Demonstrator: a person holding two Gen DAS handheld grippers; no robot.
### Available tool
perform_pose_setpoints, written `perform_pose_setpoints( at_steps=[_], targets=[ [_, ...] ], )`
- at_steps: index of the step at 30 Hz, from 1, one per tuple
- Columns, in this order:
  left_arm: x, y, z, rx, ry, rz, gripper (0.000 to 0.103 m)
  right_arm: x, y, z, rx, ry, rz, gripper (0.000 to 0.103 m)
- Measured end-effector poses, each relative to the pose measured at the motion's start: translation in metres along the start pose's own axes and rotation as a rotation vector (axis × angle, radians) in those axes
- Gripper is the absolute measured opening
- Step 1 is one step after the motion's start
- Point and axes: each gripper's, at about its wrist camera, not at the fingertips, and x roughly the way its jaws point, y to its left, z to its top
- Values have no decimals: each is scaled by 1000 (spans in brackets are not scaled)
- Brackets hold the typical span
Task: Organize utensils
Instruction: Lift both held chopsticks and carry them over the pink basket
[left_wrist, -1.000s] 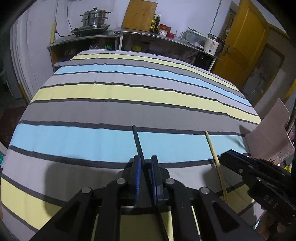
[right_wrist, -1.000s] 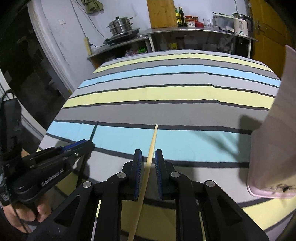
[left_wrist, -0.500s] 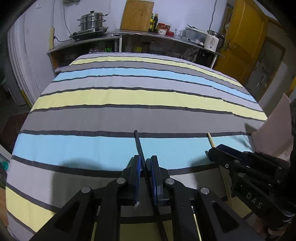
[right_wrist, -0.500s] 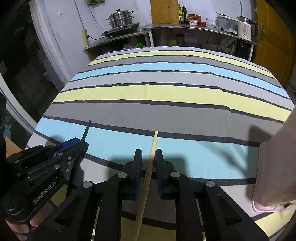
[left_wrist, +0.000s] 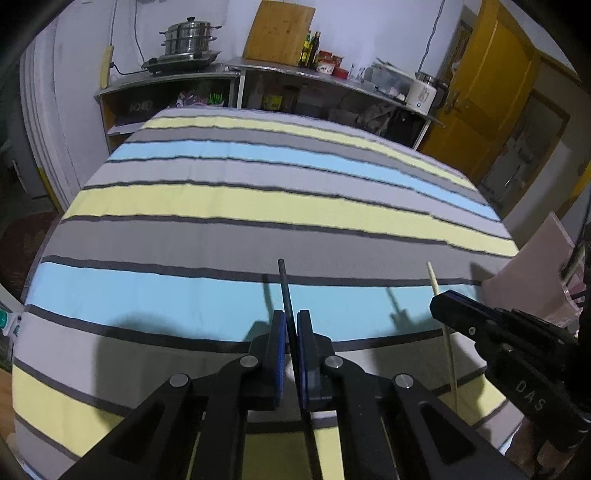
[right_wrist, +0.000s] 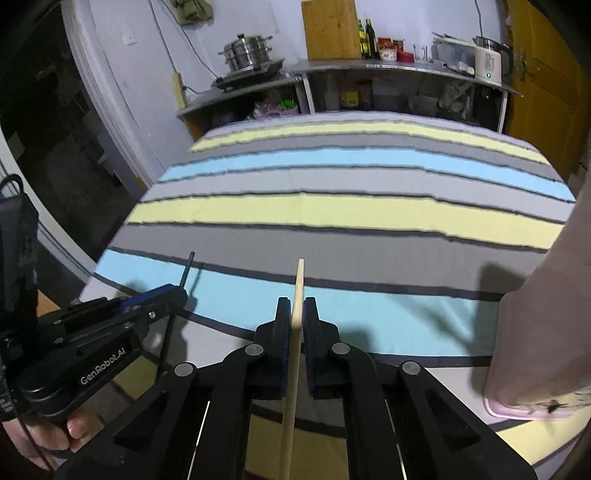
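Left gripper (left_wrist: 291, 325) clamped narrow on black chopstick (left_wrist: 285, 286), centre-bottom of left wrist frame; tip pokes up-frame over the blue stripe of the striped cloth (left_wrist: 258, 206). Right gripper (right_wrist: 297, 314) jaws just been closing, now pinching wooden chopstick (right_wrist: 300, 280) between the pads, centre-bottom of right wrist frame. Both sticks apparently off the cloth, judging by the separate shadows under them; contact at the rear ends hidden below the frames.

Pink holder (right_wrist: 535, 350) at right edge of right wrist frame, just beside the right gripper. Looks like the likely drop target, contents not readable.

Risks from here:
- Thin round sticks in flat pads: easy to pivot or slip out under any swing, especially the wooden one, gripped somewhere mid-length with a long tail trailing down-frame.
- Freshly closed right grip: possibly not square on the stick; a quick lift could roll it out.
- Two grippers near each other, centre-left of right wrist frame: sticks or bodies could clash if both swing toward the holder together.
- Holder tall and on soft bedding: a side knock from gripper body or stick tip could tip it.
- Steep downward pitch on both tools: stick tip may catch the rim instead of entering.
- Soft cloth: dropped stick likely to roll into a fold, harder regrasp.
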Motion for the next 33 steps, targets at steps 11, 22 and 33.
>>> perform_pose_setpoints(
  at_steps=[11,22,33],
  targets=[
    [-79,-20,8,29,-113,-73,5,-80,7,4,-4,-140,34,6],
    [-135,-56,10,88,-183,-141,5,-140,6,-1,3,-233,39,6],
    [-162,-92,0,154,-178,-201,5,-185,-7,-16,29,-295,23,6]
  ],
)
